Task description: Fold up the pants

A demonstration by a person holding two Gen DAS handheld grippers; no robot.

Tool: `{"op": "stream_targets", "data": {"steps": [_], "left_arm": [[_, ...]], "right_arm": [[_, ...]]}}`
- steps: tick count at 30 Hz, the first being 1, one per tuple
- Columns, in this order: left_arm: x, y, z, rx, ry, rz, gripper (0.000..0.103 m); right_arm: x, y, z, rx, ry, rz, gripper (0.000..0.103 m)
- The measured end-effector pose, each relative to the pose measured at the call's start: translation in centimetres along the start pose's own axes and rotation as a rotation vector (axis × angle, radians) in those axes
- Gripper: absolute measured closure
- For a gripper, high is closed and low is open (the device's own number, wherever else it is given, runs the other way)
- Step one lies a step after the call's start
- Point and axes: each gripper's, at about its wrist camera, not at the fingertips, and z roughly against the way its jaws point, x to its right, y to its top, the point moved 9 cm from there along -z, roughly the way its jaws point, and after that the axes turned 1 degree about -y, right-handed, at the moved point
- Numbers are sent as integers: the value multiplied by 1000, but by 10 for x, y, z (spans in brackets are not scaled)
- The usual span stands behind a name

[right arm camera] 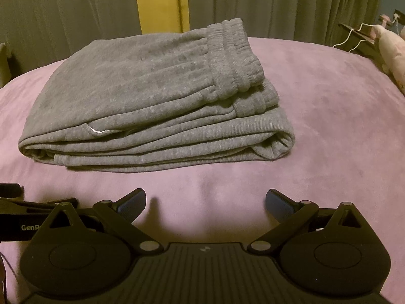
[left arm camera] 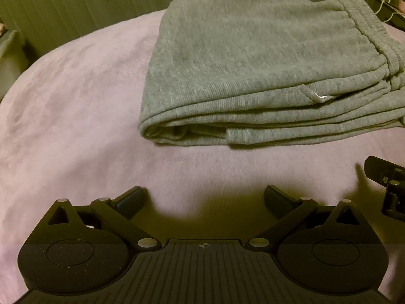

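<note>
Grey sweatpants point(left arm camera: 253, 71) point(right arm camera: 152, 101) lie folded into a compact stack of several layers on a pink plush bedspread point(left arm camera: 76, 106) point(right arm camera: 316, 126). The elastic waistband point(right arm camera: 235, 58) sits on top at the right end of the stack. My left gripper point(left arm camera: 205, 197) is open and empty, a short way in front of the stack's near left edge. My right gripper point(right arm camera: 205, 200) is open and empty too, in front of the stack's near right part. Each gripper shows at the edge of the other's view: the right gripper point(left arm camera: 387, 185) and the left gripper point(right arm camera: 33, 205).
Grey curtains point(right arm camera: 278, 5) with a yellow strip point(right arm camera: 162, 2) hang behind the bed. At the far right stand a dark shelf with a white cable point(right arm camera: 354, 35) and a pink soft object point(right arm camera: 389, 50). Bare bedspread lies left and right of the stack.
</note>
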Motion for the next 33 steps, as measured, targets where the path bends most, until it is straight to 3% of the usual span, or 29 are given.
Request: {"op": "stream_targets", "data": {"steps": [12,33], "left_arm": [[-3,-2,-3,0,-29,13,0],[-1,-4,-1,14,-15,-5,0]], "right_arm": [[1,0,-8,-9,-10,7,2],[4,0,2,-3,6,-12,2]]}}
